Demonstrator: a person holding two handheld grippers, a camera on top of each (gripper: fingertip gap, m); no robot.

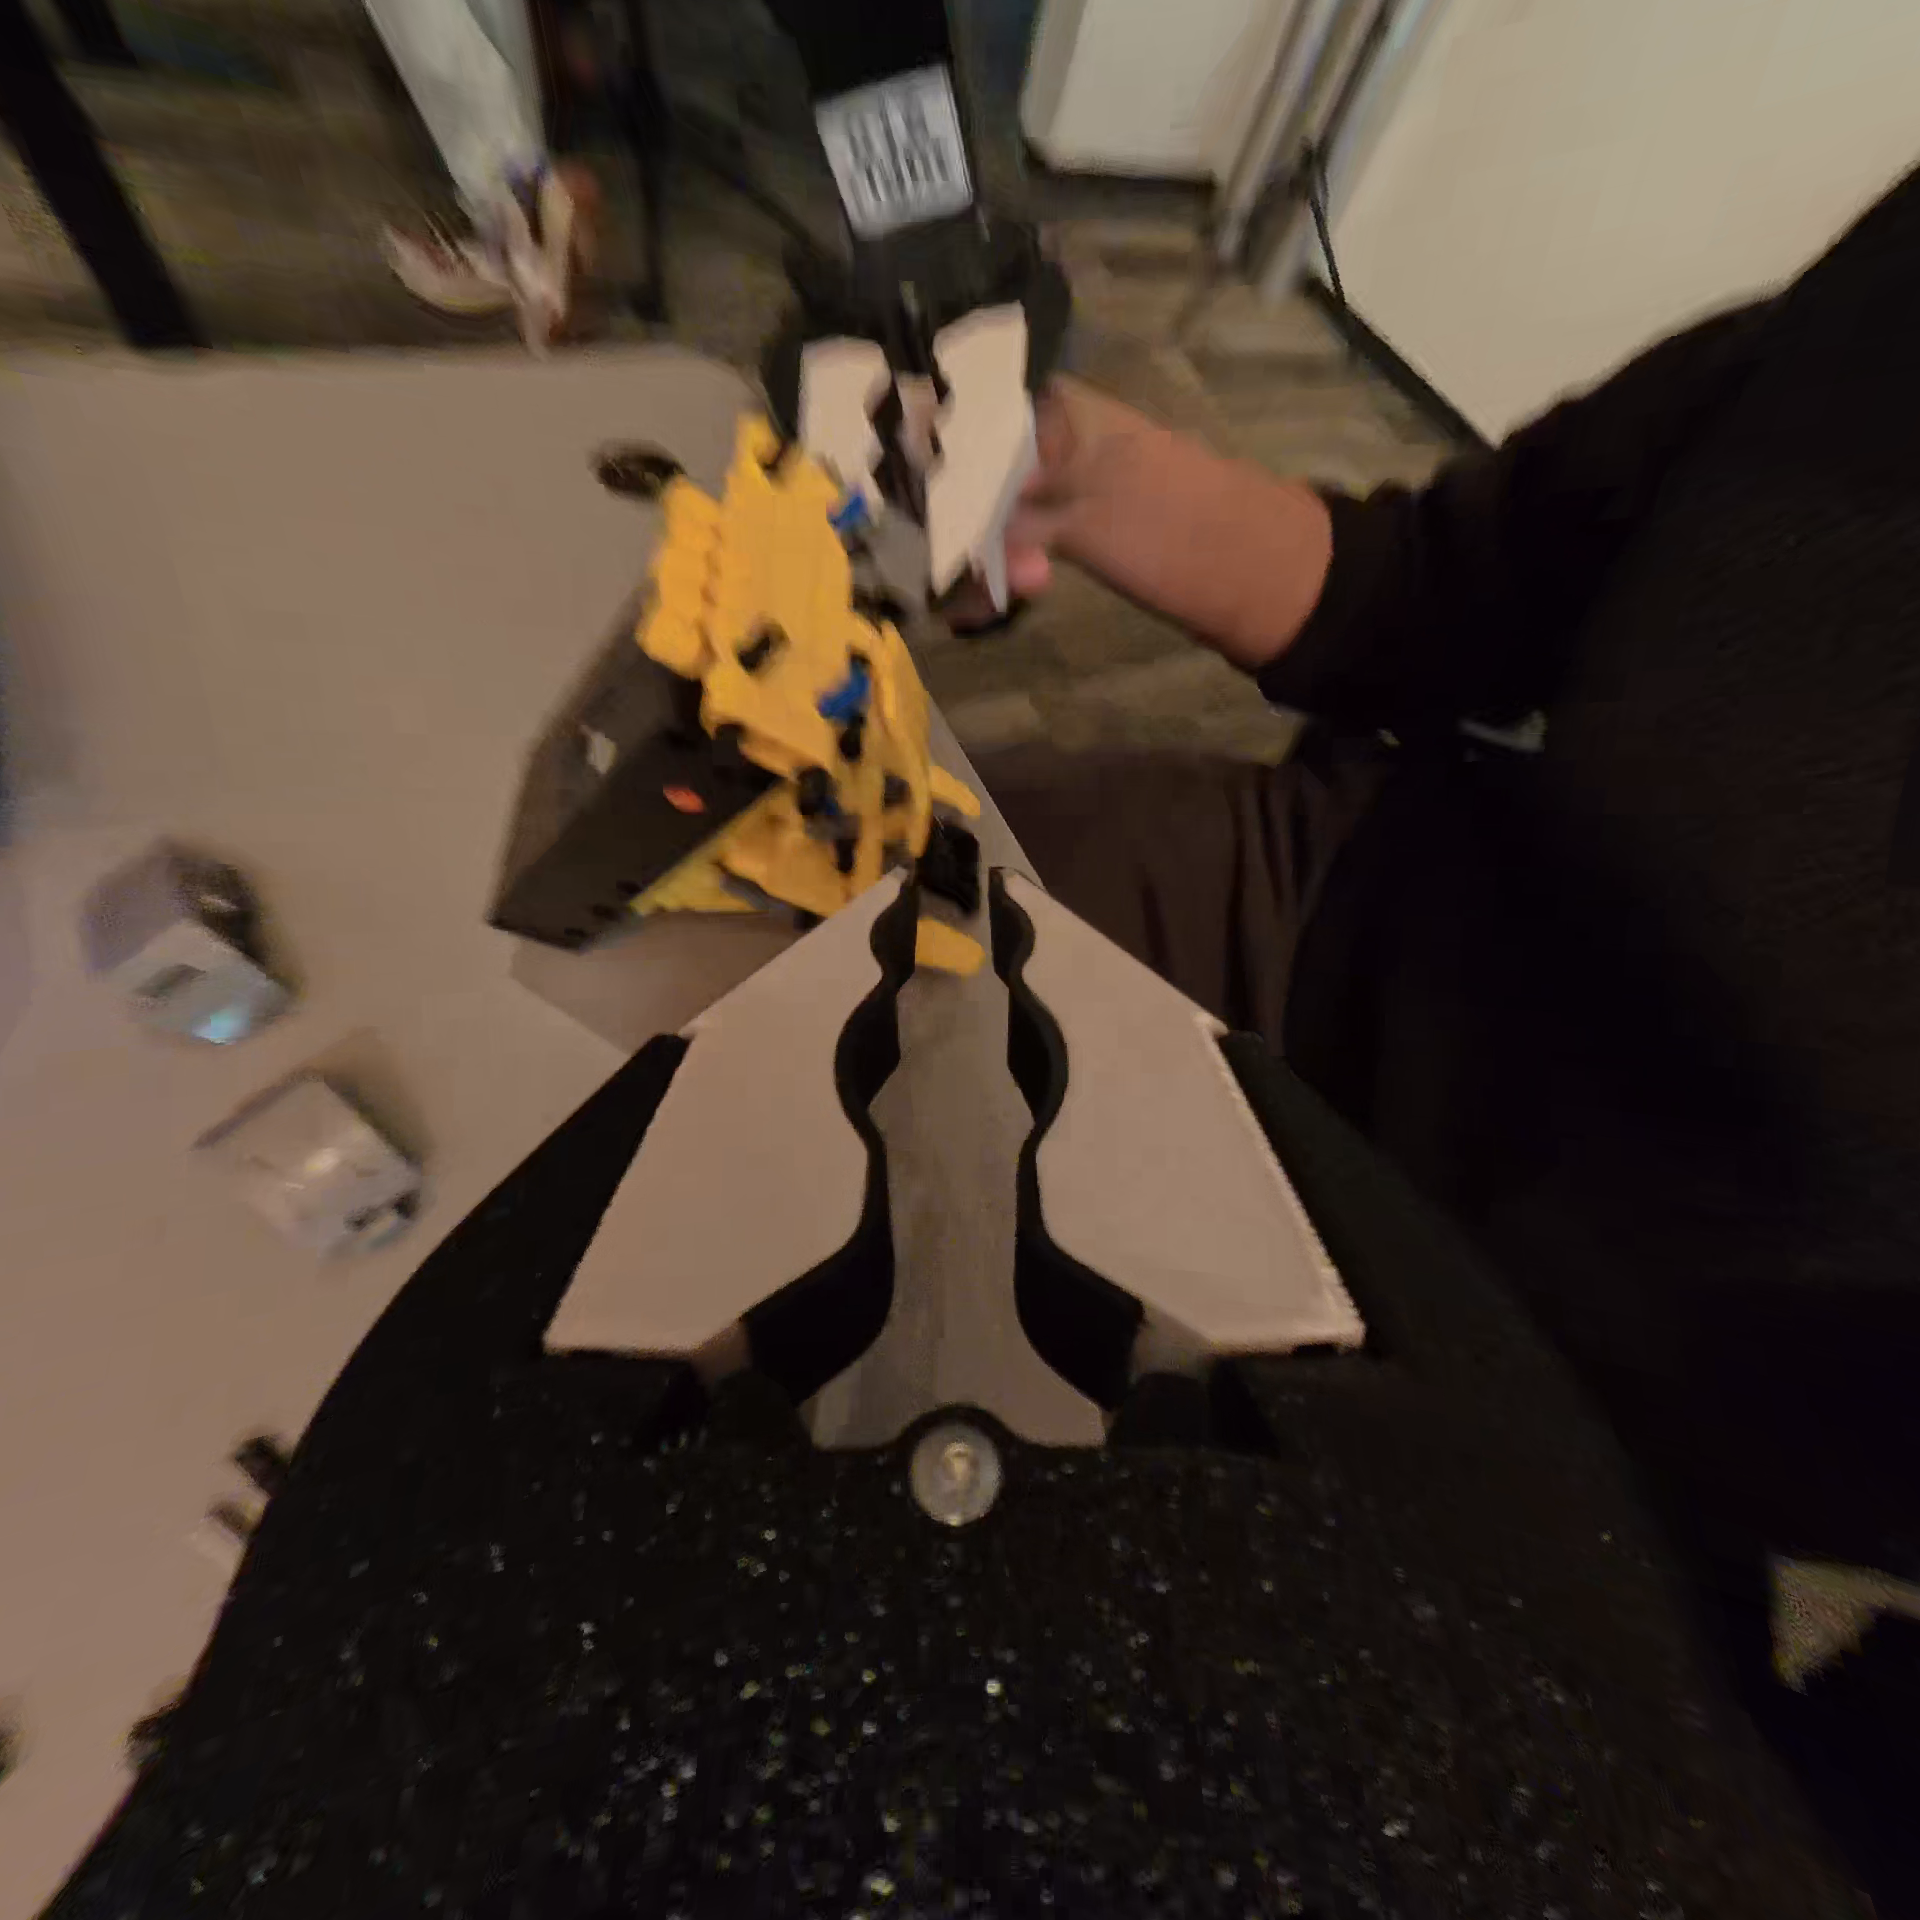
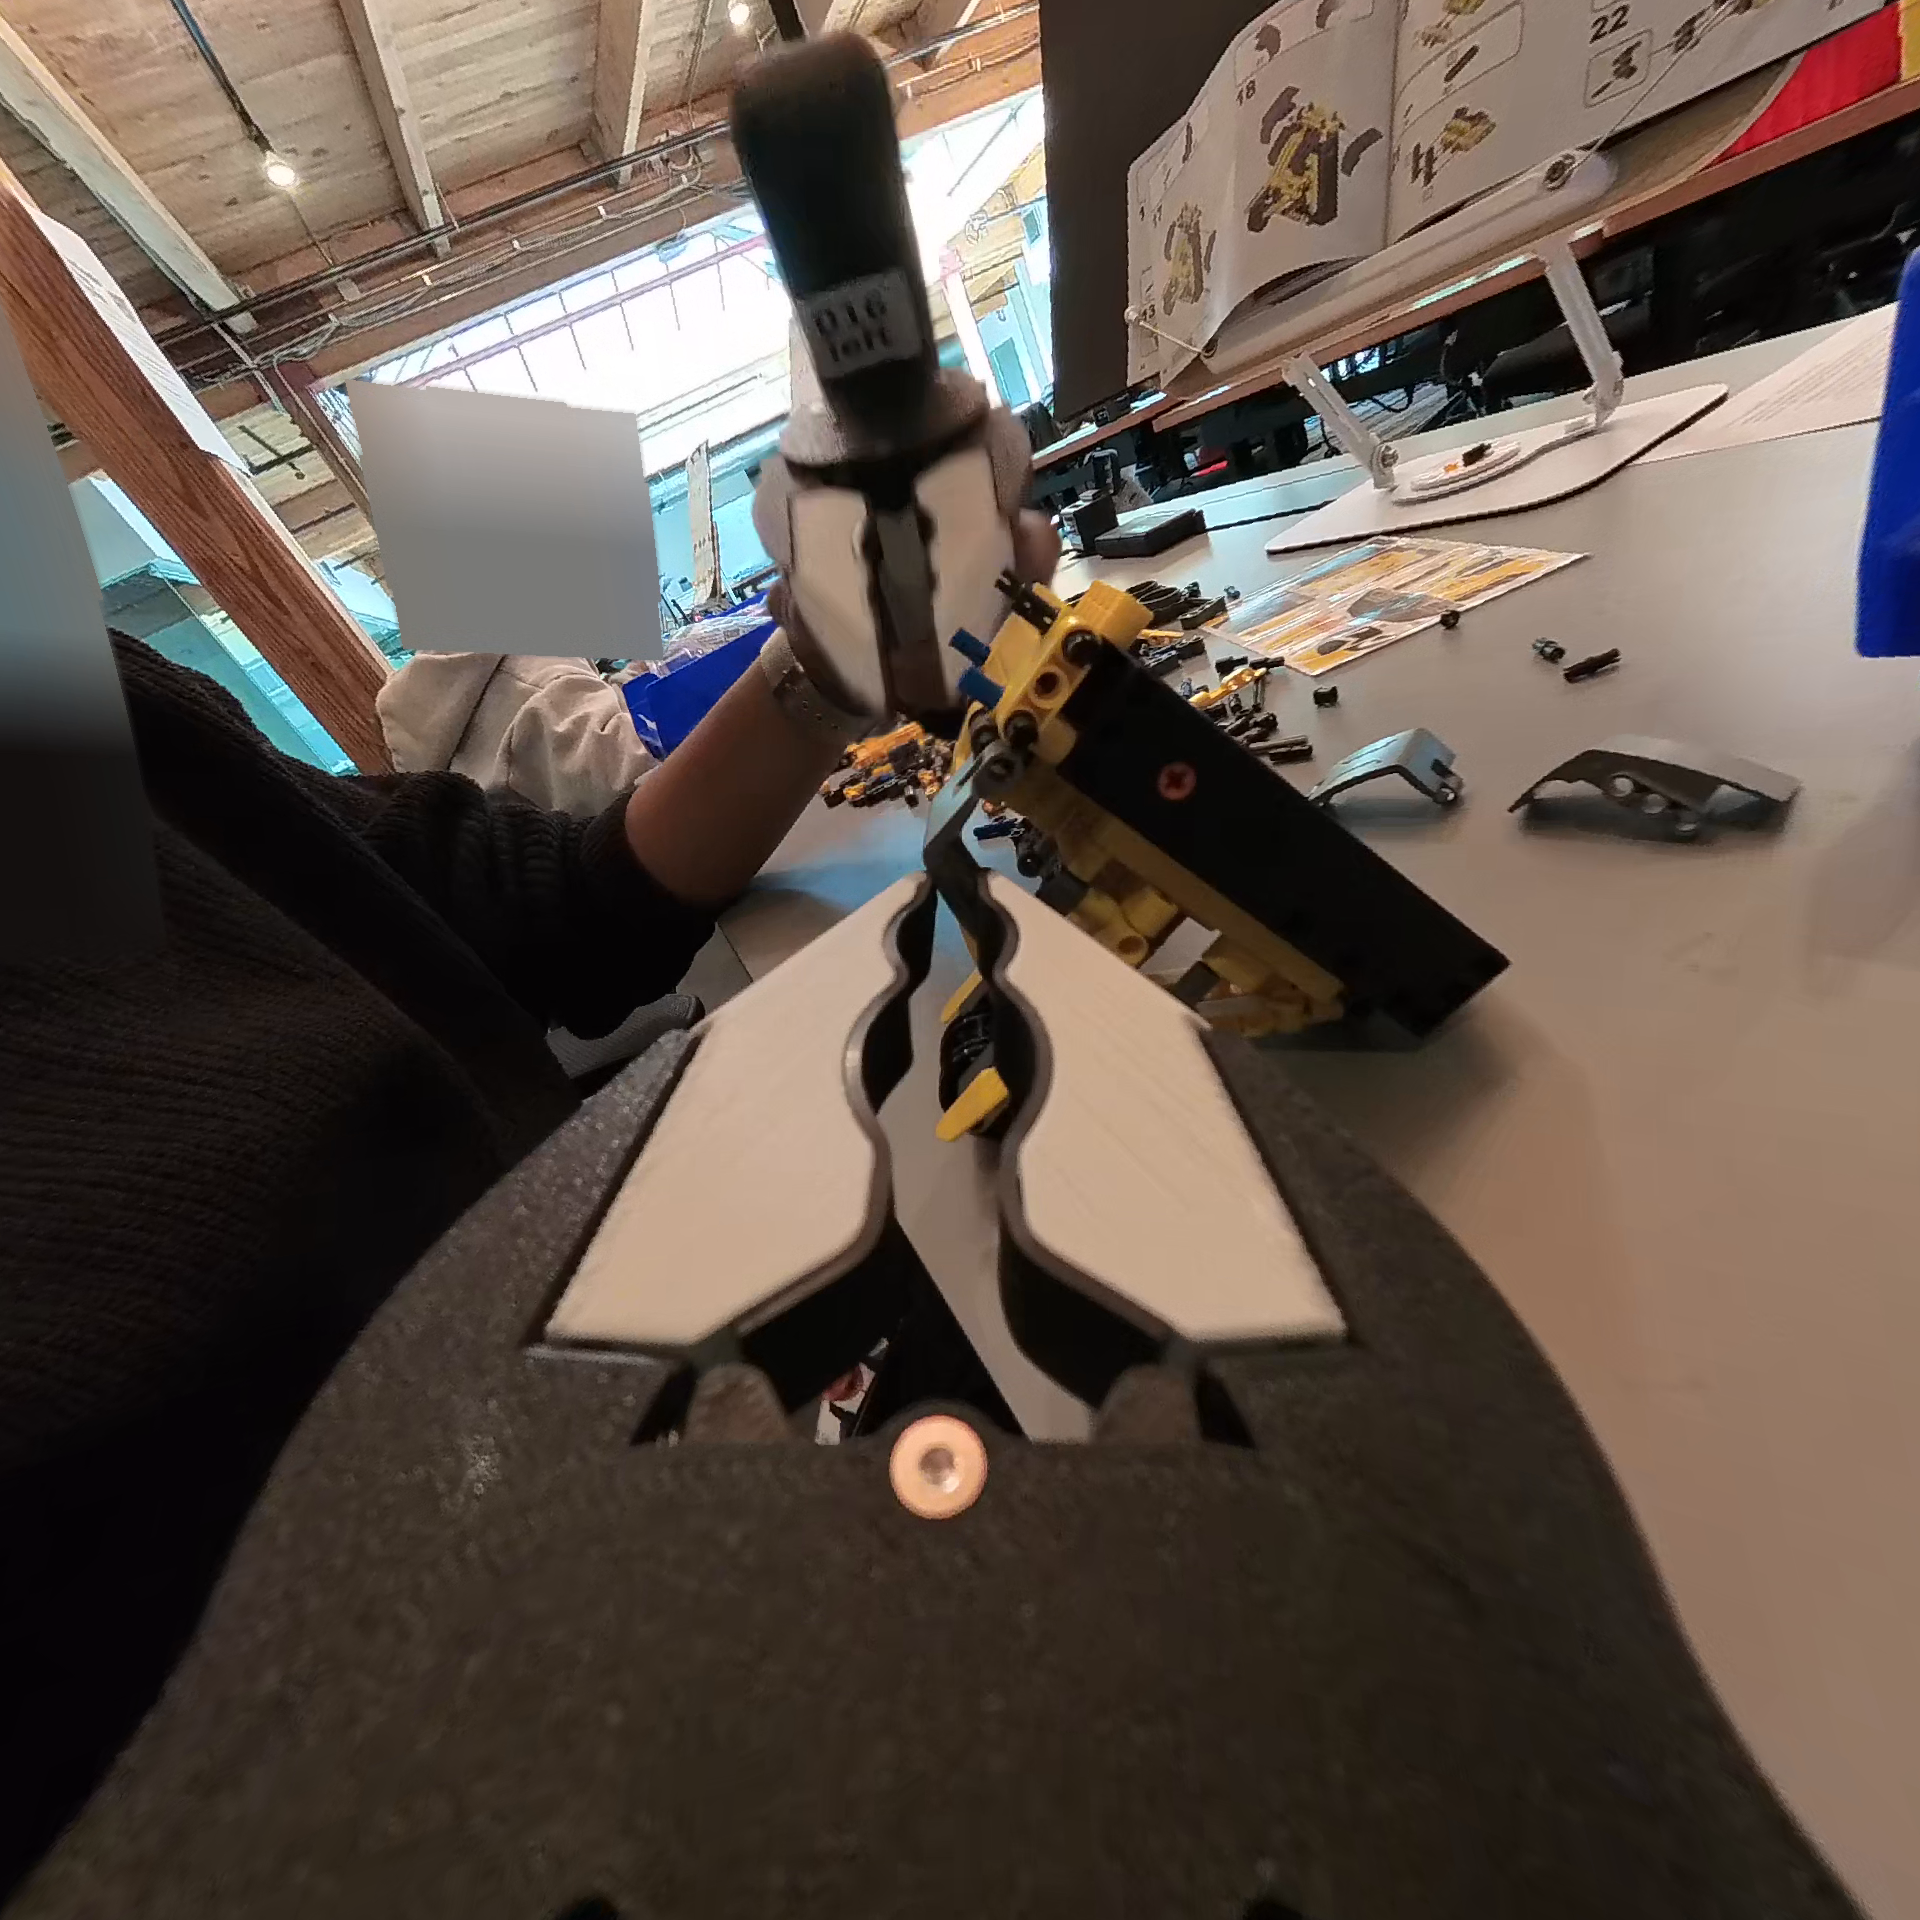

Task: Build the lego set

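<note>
**Both grippers on the brick model**

The yellow-and-black plastic brick model [image 2: 1195,831] leans tilted on the grey table [image 2: 1558,1143]. Your right gripper [image 2: 961,894] clamps its grey angled piece; your left gripper [image 1: 951,883] pinches its black end part. Loose grey curved panels [image 2: 1652,795] lie nearby.

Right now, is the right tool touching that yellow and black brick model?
Touching. The right wrist view shows the right tool pinching the brick model's black strip.
</note>
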